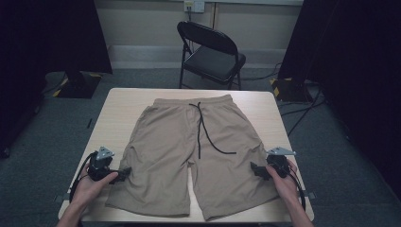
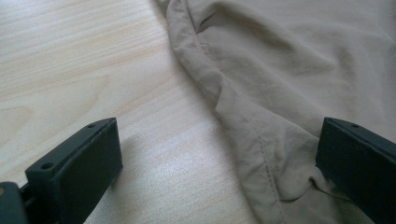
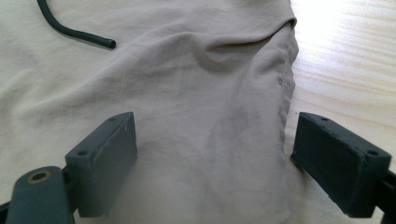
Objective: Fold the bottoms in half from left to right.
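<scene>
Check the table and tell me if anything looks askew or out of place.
Nothing much stands out. The shorts lie flat and roughly square on the table. Only the black drawstring is untidy: it trails loose down the front toward the person's right leg. The left gripper and right gripper sit open at the outer seams.

The tabletop [image 1: 123,106] is seen from above and the near side, facing a chair [image 1: 210,52]. The shorts [image 1: 189,151] are viewed close and low from each hand-held gripper camera, apparently at opposite outer seams, both shared with the high view.
</scene>
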### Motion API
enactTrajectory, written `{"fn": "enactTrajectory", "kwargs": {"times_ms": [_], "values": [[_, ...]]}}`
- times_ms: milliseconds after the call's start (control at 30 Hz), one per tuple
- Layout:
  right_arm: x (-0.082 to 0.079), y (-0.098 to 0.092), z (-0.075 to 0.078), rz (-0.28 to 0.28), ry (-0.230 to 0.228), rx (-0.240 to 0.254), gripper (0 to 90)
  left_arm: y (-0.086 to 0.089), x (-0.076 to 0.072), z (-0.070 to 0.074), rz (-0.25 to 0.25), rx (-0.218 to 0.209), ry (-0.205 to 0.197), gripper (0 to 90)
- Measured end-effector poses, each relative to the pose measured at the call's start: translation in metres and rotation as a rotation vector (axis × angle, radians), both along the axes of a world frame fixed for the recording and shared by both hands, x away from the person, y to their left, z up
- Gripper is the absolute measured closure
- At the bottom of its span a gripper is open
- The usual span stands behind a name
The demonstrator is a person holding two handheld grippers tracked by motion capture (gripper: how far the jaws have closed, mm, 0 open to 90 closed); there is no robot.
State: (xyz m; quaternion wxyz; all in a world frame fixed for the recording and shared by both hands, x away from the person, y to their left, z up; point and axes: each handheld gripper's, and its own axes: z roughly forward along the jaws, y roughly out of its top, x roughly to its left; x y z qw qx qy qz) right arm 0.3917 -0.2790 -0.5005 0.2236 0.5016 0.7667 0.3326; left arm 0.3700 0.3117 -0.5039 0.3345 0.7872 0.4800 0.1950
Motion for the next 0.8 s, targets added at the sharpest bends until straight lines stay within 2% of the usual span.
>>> {"fn": "enactTrajectory", "kwargs": {"times_ms": [133,200,433,567,667,767,800], "values": [[0.0000,0.0000,0.0000,0.000,0.000,0.000,13.1,-0.0002,-0.0001,0.0000,0.002,0.000,0.000,0.0],[0.0005,-0.0002,0.0002,0.003,0.002,-0.001,13.0,-0.0023,-0.0023,-0.0002,0.028,-0.004,-0.005,0.2],[0.0002,0.0002,0.0005,0.003,0.005,-0.002,13.1,-0.0022,-0.0021,-0.0001,0.027,-0.004,-0.003,0.0],[0.0022,0.0014,0.0025,0.018,0.025,-0.012,13.2,-0.0014,-0.0011,0.0014,0.019,0.002,0.011,0.5],[0.0014,0.0024,0.0035,0.026,0.028,-0.018,13.8,-0.0037,-0.0012,0.0049,0.013,0.008,0.029,5.5],[0.0005,0.0036,0.0047,0.028,0.027,-0.023,14.7,-0.0043,-0.0017,0.0067,0.004,0.008,0.030,10.2],[-0.0007,0.0058,0.0072,0.039,0.013,-0.017,14.5,-0.0055,-0.0020,0.0089,0.003,-0.001,0.031,16.4]]}}
